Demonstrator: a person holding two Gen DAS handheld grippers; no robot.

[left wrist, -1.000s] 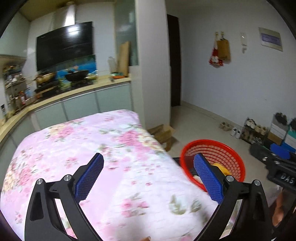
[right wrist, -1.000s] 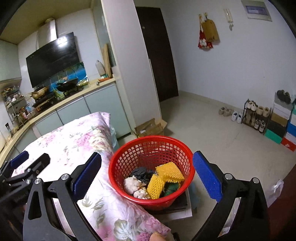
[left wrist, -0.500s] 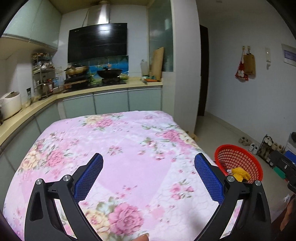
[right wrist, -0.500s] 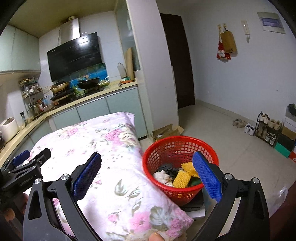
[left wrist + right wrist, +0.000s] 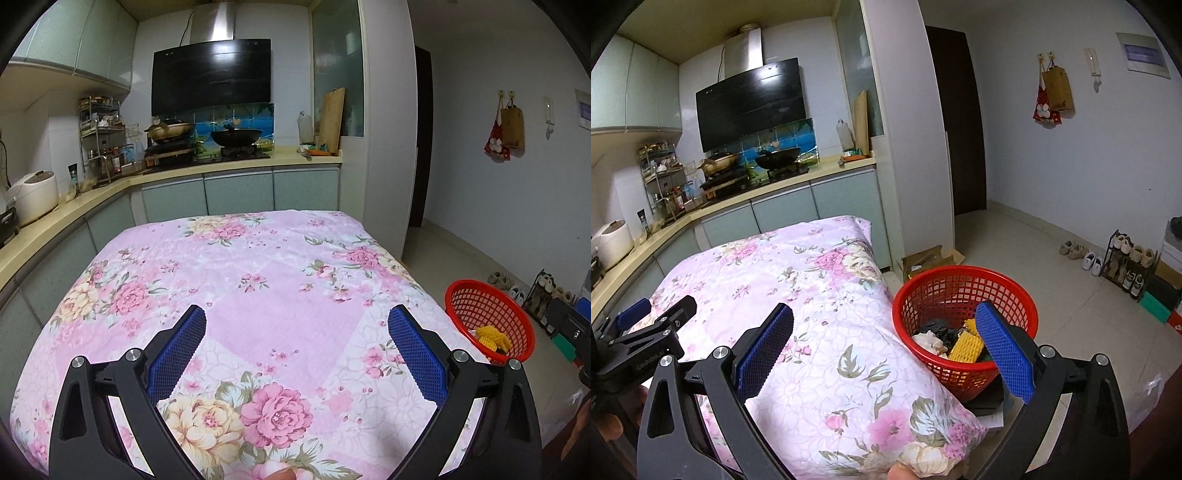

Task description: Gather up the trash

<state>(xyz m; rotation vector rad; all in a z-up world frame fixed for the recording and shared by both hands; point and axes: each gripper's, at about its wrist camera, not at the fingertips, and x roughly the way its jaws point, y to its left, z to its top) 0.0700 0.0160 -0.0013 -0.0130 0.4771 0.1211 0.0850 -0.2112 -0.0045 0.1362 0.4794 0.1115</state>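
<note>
A red mesh basket point(image 5: 964, 295) stands just off the right edge of the floral-covered table point(image 5: 812, 295). It holds yellow foam netting point(image 5: 966, 345), a black crumpled piece point(image 5: 936, 326) and white crumpled paper point(image 5: 927, 339). My right gripper point(image 5: 884, 350) is open over the table's right edge, its right finger in front of the basket. My left gripper point(image 5: 297, 350) is open above the pink cloth point(image 5: 240, 295) with nothing between its fingers; the basket point(image 5: 487, 321) lies to its right. The left gripper point(image 5: 646, 332) also shows at the left of the right wrist view.
Kitchen counters point(image 5: 229, 162) with a stove, pans and a rice cooker point(image 5: 31, 195) run behind and left of the table. A cardboard box point(image 5: 927, 260) lies on the floor behind the basket. A shoe rack point(image 5: 1130, 258) lines the right wall.
The left gripper has swung left, from facing the basket to facing the tabletop. The right gripper has drifted left, so the basket sits further right in its view. Both stay open.
</note>
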